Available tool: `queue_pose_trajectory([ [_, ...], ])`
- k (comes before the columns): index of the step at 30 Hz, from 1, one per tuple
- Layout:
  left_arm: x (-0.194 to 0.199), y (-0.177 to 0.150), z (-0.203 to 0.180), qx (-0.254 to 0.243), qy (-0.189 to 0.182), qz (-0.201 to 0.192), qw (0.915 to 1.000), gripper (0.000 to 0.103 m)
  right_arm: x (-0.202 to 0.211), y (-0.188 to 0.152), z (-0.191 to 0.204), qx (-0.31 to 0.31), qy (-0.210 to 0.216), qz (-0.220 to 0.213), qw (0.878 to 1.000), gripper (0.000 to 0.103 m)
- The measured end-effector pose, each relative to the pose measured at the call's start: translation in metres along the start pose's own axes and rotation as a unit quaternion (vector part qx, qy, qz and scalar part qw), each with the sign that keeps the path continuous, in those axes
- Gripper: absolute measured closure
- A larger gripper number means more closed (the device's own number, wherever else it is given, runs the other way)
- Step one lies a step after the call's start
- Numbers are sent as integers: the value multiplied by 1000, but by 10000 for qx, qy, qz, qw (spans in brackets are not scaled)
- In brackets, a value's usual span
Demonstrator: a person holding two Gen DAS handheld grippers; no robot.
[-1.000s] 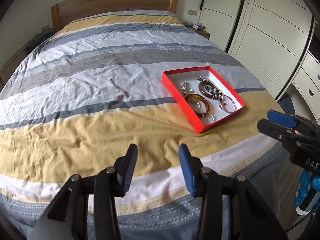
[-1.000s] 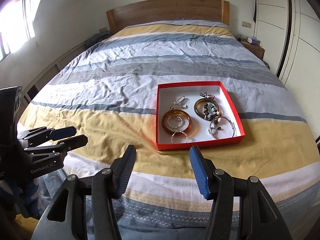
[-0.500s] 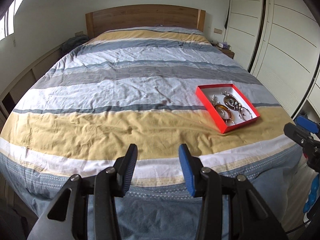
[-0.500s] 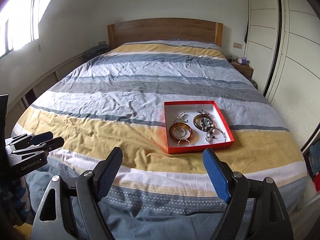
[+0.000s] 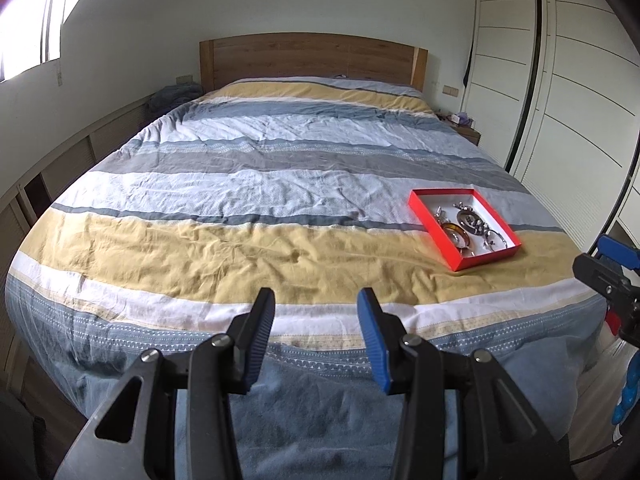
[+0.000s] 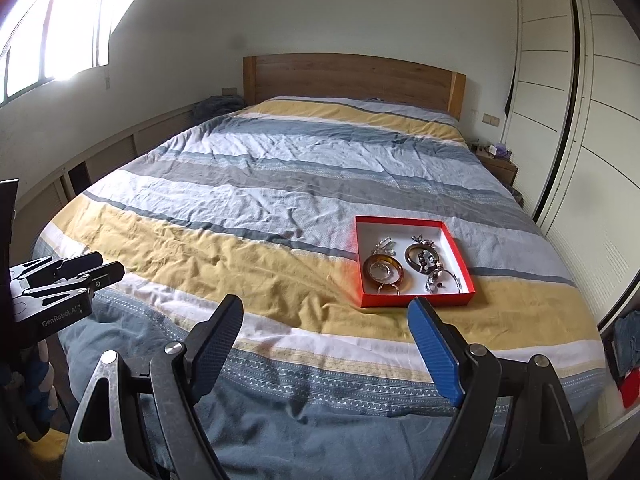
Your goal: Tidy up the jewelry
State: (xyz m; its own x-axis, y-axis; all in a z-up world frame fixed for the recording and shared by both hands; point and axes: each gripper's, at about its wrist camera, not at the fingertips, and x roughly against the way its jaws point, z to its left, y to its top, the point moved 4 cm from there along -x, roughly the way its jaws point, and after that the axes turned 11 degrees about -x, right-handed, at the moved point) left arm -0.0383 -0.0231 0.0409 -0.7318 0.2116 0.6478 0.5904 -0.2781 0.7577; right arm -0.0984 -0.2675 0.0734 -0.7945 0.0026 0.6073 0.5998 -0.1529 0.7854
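Two grippers, both held over the foot of the striped bed (image 5: pixel 256 184). Left gripper (image 5: pixel 316 312): fingers parted, nothing held. Right gripper (image 6: pixel 326 322): fingers spread wide, nothing held. Red tray (image 6: pixel 362 258) of bangles (image 6: pixel 383 273), beyond its blue right fingertip.

**Cloth, card, wood and metal**

The striped duvet cover (image 6: pixel 280 216) is matt, creased cloth. The red box (image 6: pixel 416 302) looks like matt card, white inside. An amber bangle (image 6: pixel 383 274) in it looks glossy and translucent; the silver bracelets (image 6: pixel 442 280) gleam like metal. The headboard (image 6: pixel 352 78) is smooth, satin wood. The right gripper's (image 6: pixel 324 344) fingers (image 6: pixel 434 352) carry ribbed blue plastic pads; its frame looks matt black.
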Motion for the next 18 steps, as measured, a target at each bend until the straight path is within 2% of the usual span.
queue_pose_trajectory([
  [9, 15, -4, -2, -39, -259, -205, 9994, 62, 8, -2, 8, 71, 130, -18, 9999, 19],
  [18, 11, -8, 0, -38, -117, -121, 9999, 62, 2, -8, 12, 111, 177, 74, 9998, 19],
])
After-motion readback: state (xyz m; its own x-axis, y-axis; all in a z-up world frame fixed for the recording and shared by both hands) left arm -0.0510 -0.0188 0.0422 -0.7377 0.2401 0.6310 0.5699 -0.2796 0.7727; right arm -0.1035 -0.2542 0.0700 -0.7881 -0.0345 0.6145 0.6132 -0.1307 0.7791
